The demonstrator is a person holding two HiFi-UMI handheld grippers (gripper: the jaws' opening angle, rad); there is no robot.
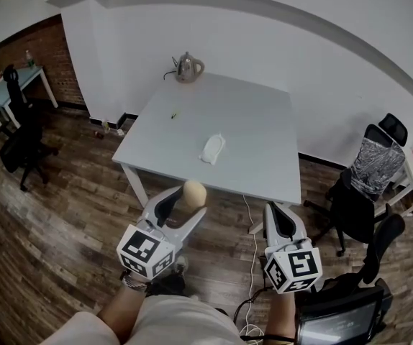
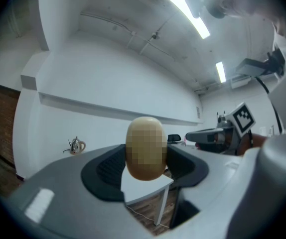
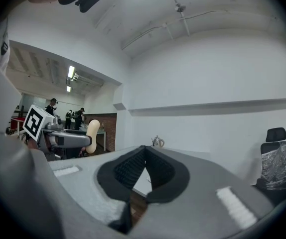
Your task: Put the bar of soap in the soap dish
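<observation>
Left claw (image 2: 145, 171) was clamped on the bar of soap (image 2: 145, 147), whose long axis stood upright between the jaws, over the floor and short of the bench (image 1: 264, 142). Right claw (image 3: 144, 178) was pinched together on nothing. The soap dish (image 1: 212, 149) lay well ahead near the bench's middle, slightly right of the soap, so the left arm seemed best placed. A kettle (image 1: 188, 67) stood at the far edge, well clear of that path.

Smooth matt soap (image 1: 195, 192), shiny metal kettle (image 1: 188, 67), wooden plank floor (image 1: 62, 214).
</observation>
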